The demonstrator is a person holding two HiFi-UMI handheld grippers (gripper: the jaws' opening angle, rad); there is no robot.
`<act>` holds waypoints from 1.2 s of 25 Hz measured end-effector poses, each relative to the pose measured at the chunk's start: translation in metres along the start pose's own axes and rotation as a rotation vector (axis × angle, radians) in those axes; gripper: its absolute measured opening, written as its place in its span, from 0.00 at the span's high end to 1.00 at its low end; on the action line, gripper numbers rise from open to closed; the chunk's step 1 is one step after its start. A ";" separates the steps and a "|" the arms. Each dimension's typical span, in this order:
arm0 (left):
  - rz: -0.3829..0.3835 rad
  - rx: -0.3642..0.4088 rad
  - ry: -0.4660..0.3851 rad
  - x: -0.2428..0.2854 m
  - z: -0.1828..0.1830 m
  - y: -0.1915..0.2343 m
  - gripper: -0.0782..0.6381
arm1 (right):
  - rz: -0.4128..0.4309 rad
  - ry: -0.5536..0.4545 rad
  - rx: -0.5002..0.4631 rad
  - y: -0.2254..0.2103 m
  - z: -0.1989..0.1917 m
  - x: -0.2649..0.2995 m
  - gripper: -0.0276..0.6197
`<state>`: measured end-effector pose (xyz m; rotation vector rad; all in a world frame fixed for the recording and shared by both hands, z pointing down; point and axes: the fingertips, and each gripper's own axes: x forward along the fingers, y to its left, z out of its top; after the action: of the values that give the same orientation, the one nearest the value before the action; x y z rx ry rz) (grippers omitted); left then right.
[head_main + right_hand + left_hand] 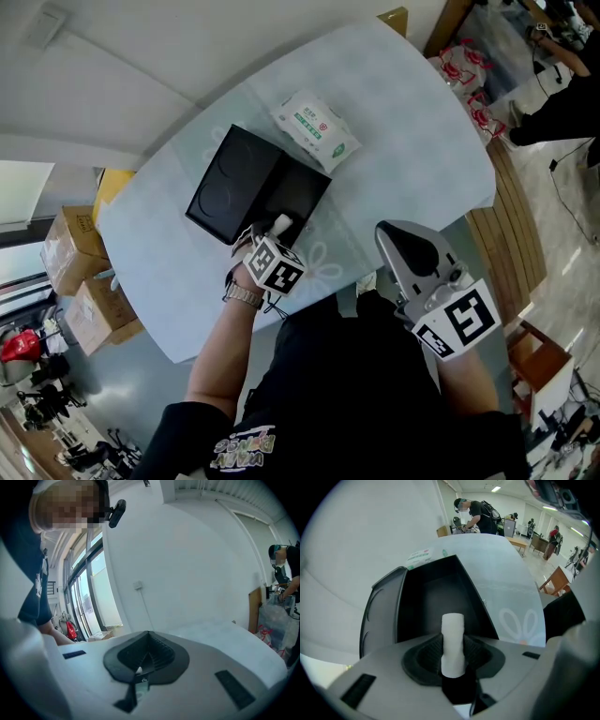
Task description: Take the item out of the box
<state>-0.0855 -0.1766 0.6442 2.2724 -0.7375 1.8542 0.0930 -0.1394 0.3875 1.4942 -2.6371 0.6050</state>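
An open black box (pixel 295 195) lies on the pale oval table (pixel 412 141), its lid (pixel 228 183) flipped open to the left. My left gripper (pixel 278 228) is at the box's near edge. In the left gripper view the gripper (pixel 453 660) is shut on a small white cylinder (pixel 453 639) that stands upright between the ribbed pads, above the empty-looking box (pixel 433 597). My right gripper (pixel 405 242) hangs off the table's near side, close to the person's body. Its jaws (pixel 147 656) meet with nothing between them, pointing away from the box.
A white tissue pack (pixel 316 125) lies just beyond the box. Cardboard boxes (pixel 73 248) stand on the floor at the left. Red-and-white bags (pixel 459 64) and a wooden bench (pixel 520 220) are at the right. A person (pixel 480 515) stands past the table's far end.
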 end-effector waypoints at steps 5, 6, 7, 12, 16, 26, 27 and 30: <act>0.052 -0.029 -0.028 -0.016 0.003 0.004 0.71 | 0.024 -0.010 -0.018 0.005 0.005 -0.008 0.94; 0.064 -0.038 -0.037 -0.020 0.003 0.006 0.71 | 0.031 -0.013 -0.023 0.007 0.006 -0.009 0.94; 0.077 -0.047 -0.045 -0.024 0.004 0.008 0.71 | 0.038 -0.015 -0.028 0.008 0.008 -0.010 0.94; 0.139 -0.119 -0.114 -0.055 0.010 0.015 0.71 | 0.083 -0.028 -0.060 0.018 0.016 -0.016 0.94; 0.178 -0.194 -0.213 -0.086 0.015 0.015 0.71 | 0.124 -0.036 -0.084 0.027 0.021 -0.020 0.94; 0.239 -0.390 -0.737 -0.212 0.059 -0.005 0.71 | 0.247 -0.031 -0.132 0.052 0.022 -0.036 0.94; 0.247 -0.405 -0.773 -0.224 0.061 -0.009 0.71 | 0.260 -0.031 -0.135 0.055 0.020 -0.039 0.94; 0.264 -0.455 -0.857 -0.254 0.059 -0.024 0.71 | 0.300 -0.027 -0.145 0.067 0.017 -0.046 0.94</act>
<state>-0.0567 -0.1038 0.3941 2.6550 -1.4295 0.5603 0.0639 -0.0775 0.3406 1.0865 -2.8784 0.3994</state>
